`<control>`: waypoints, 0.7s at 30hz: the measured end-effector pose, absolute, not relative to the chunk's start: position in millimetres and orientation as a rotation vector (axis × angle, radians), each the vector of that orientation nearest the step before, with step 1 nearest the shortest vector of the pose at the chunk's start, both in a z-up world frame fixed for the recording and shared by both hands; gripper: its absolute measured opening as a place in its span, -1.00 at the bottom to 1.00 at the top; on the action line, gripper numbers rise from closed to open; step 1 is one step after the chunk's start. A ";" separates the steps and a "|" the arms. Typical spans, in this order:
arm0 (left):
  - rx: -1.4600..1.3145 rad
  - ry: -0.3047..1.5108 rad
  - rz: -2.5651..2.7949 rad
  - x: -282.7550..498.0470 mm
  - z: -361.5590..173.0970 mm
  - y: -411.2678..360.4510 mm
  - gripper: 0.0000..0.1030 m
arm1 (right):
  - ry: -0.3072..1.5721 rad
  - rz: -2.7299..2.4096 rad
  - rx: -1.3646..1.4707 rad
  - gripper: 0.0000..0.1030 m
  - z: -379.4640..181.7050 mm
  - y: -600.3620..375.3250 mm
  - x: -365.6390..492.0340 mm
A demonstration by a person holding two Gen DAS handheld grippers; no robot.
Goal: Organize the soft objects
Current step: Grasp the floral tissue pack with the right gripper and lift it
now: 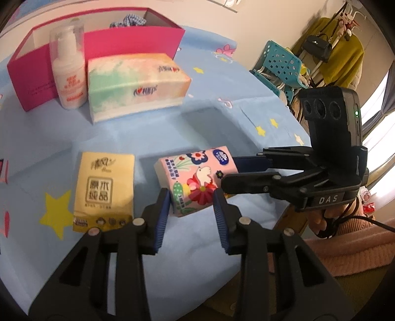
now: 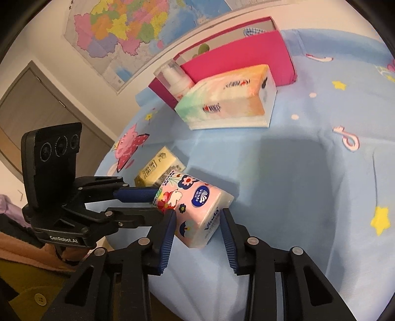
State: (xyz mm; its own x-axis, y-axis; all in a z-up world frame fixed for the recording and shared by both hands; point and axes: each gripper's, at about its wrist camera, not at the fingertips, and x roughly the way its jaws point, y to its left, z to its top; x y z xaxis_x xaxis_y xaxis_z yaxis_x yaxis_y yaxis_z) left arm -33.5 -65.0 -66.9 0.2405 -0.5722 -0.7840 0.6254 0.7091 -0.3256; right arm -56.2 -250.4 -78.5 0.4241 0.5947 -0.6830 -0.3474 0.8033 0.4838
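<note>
Pink floral tissue pack (image 1: 197, 177) low and centre in the left wrist view, tilted, on a pale blue sheet (image 1: 172, 135) printed with yellow stars. Cannot tell whether fully lifted off the sheet or resting on one corner.

Left gripper (image 1: 192, 197) narrow, clamped on the near end of that pack, one blue pad pressing each side. Right gripper (image 1: 230, 171) reaches in from the right edge of the frame and grips the pack's far right end, with one finger behind the pack and one in front. Below its body, a hand (image 1: 321, 219) and a pink knitted sleeve (image 1: 358, 229).

In the right wrist view, same pack (image 2: 195, 205) low and centre, caught between the right gripper (image 2: 198, 214) pads, gap narrow. Left gripper (image 2: 160, 205) comes in from the left edge, its tips at the pack's left end.

Just left of the pink pack, apart from it, lies a yellow tissue pack (image 1: 105, 190), flat on the sheet; partly hidden behind the pink one in the right wrist view (image 2: 160, 170).

Upper left of the left wrist view: large pastel tissue pack (image 1: 138, 84), white pump bottle (image 1: 69, 69) upright just beside it, and behind both an open magenta box (image 1: 133, 42) holding a blue checked cloth (image 1: 128, 21). Upper right: teal basket (image 1: 281, 61).
</note>
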 end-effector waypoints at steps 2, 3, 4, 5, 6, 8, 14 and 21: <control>0.058 1.028 -0.819 -30.3 -60.4 -65.7 -0.28 | 0.947 0.601 0.276 -0.28 -71.4 -251.5 -54.3; 0.059 1.021 -0.819 -28.8 -57.5 -66.3 -0.28 | 0.933 0.600 0.269 -0.28 -66.4 -252.6 -52.1; 0.060 1.008 -0.816 -26.2 -52.3 -67.9 -0.28 | 0.921 0.600 0.266 -0.28 -62.4 -252.9 -50.3; 0.064 0.997 -0.814 -23.8 -48.5 -68.9 -0.28 | 0.908 0.599 0.260 -0.28 -58.0 -253.2 -47.6; 0.070 0.986 -0.811 -21.6 -44.9 -70.2 -0.28 | 0.892 0.596 0.248 -0.28 -52.0 -253.6 -43.1; 0.082 0.958 -0.803 -13.7 -33.9 -73.8 -0.28 | 0.872 0.589 0.235 -0.28 -43.5 -253.7 -35.5; 0.133 0.859 -0.756 25.9 3.7 -82.8 -0.28 | 0.772 0.567 0.155 -0.28 -3.0 -250.2 2.1; 0.112 0.815 -0.652 96.0 35.1 -84.2 -0.28 | 0.690 0.582 0.190 -0.28 35.4 -249.4 75.2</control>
State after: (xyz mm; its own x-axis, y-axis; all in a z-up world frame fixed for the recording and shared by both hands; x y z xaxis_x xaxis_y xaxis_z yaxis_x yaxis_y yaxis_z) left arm 96.0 -84.2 35.1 0.5035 -0.4972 -0.7066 0.5801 0.8006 -0.1500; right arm 75.2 -249.4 35.4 0.6207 0.5640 -0.5446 -0.4418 0.8254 0.3513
